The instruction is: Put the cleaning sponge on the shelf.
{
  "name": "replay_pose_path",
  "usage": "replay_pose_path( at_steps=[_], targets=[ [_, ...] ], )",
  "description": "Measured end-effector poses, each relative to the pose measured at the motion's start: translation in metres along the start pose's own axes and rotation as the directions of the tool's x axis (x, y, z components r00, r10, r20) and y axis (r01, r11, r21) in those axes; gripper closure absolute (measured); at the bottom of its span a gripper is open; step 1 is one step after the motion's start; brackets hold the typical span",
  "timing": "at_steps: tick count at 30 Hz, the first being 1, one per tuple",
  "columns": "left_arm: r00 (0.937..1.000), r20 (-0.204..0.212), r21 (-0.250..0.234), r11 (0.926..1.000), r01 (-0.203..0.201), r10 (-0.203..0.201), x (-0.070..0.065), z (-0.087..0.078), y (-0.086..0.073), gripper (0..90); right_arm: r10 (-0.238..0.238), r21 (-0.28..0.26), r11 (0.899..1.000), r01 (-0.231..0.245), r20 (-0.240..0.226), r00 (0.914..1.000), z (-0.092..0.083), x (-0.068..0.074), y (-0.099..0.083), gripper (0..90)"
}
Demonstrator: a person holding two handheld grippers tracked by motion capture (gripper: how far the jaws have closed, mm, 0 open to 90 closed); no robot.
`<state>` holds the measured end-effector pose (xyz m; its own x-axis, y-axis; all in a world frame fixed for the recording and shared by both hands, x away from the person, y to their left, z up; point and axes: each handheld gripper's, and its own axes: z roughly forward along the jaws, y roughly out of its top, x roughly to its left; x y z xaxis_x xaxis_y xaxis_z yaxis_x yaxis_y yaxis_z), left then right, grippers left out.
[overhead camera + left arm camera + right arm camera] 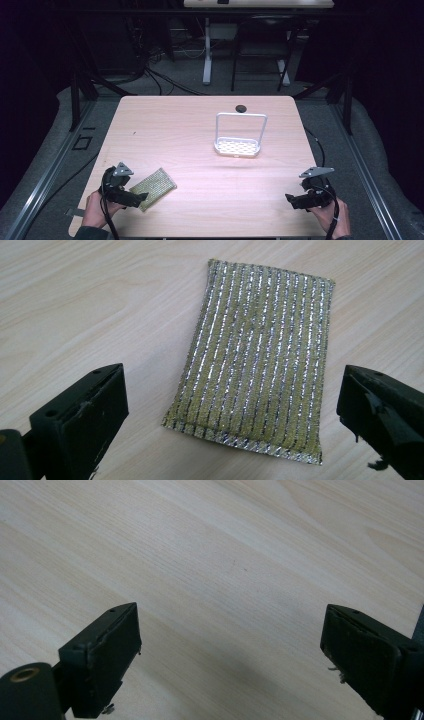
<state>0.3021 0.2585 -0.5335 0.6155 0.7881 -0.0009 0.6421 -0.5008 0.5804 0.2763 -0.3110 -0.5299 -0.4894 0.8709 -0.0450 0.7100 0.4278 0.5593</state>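
The left tongs hung low over the wooden bench, jaws spread wide, nothing between them. Just ahead of their tips lay a gold-and-silver striped scouring pad, flat on the bench. The right tongs sat well apart from the left, jaws equally wide over bare wood. Farther ahead, between both, stood a white perforated rack, a small dark disc beyond it.

A gold-and-silver striped scouring pad lies flat at the table's near left corner.
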Motion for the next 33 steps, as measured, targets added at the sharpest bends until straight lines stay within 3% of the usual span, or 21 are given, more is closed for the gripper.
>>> replay_pose_path(
  at_steps=[12, 18, 26, 31, 33],
  targets=[
    [0.9984, 0.04, 0.018, 0.999, -0.041, 0.04, -0.009, 0.012, 0.007, 0.0, -0.033, 0.008, 0.999, 0.033, -0.009, 0.9994, 0.003, 0.003, 0.003, 9.4],
    [0.9986, 0.046, 0.016, 0.9996, -0.025, 0.025, -0.009, 0.017, 0.008, 0.0, -0.044, 0.01, 0.999, 0.044, -0.012, 0.999, 0.003, 0.006, 0.003, 9.5],
    [0.9972, 0.054, 0.058, 0.9969, -0.054, 0.051, -0.014, 0.028, 0.009, 0.0, -0.057, 0.02, 0.998, 0.058, -0.023, 0.9981, 0.006, 0.007, 0.004, 9.6],
    [0.9969, 0.052, 0.124, 0.9901, -0.066, 0.06, -0.014, 0.038, 0.008, 0.5, -0.076, 0.035, 0.996, 0.078, -0.036, 0.9964, 0.009, 0.01, 0.003, 9.7],
    [0.9965, 0.049, 0.126, 0.9893, -0.073, 0.067, -0.015, 0.039, 0.008, 3.5, -0.078, 0.039, 0.996, 0.08, -0.038, 0.9962, 0.009, 0.01, 0.004, 9.7]
  ],
)
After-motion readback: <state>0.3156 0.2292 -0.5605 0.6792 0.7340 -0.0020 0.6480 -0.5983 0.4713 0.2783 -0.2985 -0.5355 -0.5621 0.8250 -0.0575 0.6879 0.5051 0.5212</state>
